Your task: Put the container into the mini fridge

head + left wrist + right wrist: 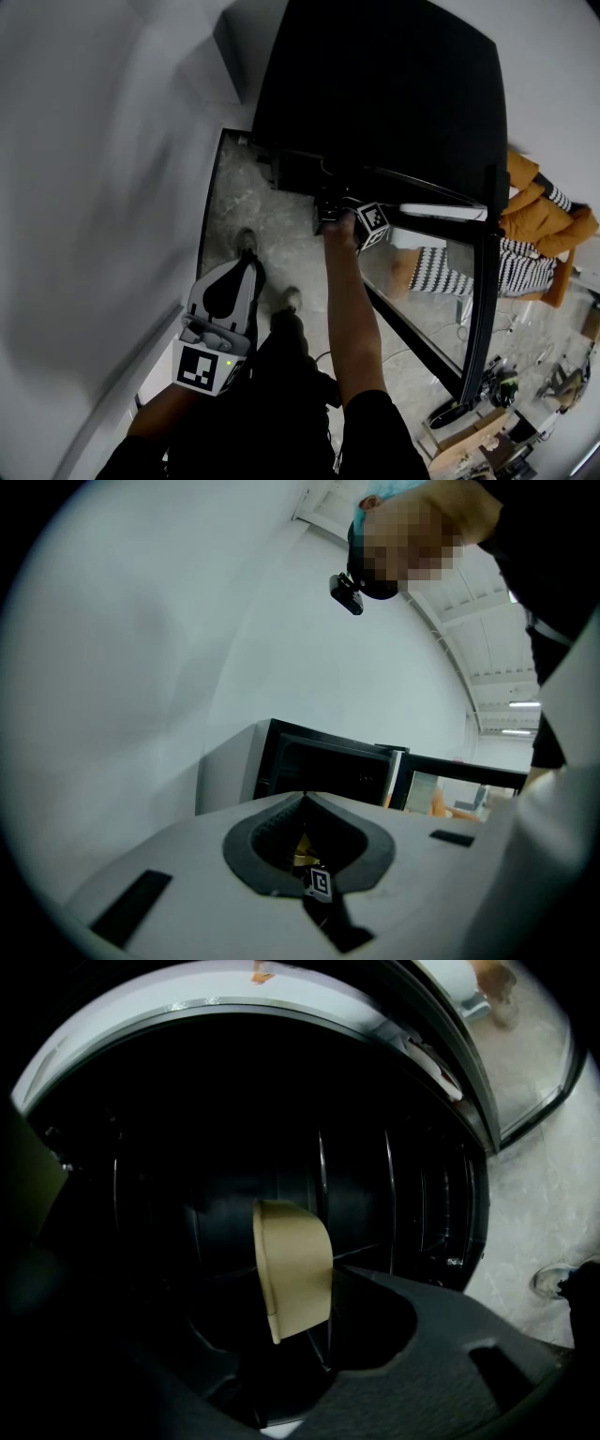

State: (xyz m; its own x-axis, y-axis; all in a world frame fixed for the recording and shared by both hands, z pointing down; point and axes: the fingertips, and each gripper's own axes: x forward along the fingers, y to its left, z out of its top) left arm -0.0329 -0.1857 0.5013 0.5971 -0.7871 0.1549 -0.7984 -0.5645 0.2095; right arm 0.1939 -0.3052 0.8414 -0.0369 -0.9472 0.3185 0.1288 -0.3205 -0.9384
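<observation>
The beige container (292, 1269) lies on its side, rim to the left, inside the dark mini fridge (394, 1185). My right gripper (281, 1302) reaches into the fridge with the container between its jaws; dark gaps show on both sides of it, so the jaws stand open. From the head view the right gripper (330, 217) sits at the mouth of the black mini fridge (375, 94). My left gripper (248, 264) hangs low at the left, away from the fridge, its white jaws shut with nothing in them. Its tips (303, 797) meet in the left gripper view.
The fridge's glass door (483, 281) stands swung open to the right. A grey wall (84, 187) runs along the left. The person's shoes (246, 242) stand on the marble floor before the fridge. An orange jacket (539, 211) and a striped cloth (441, 272) lie beyond the door.
</observation>
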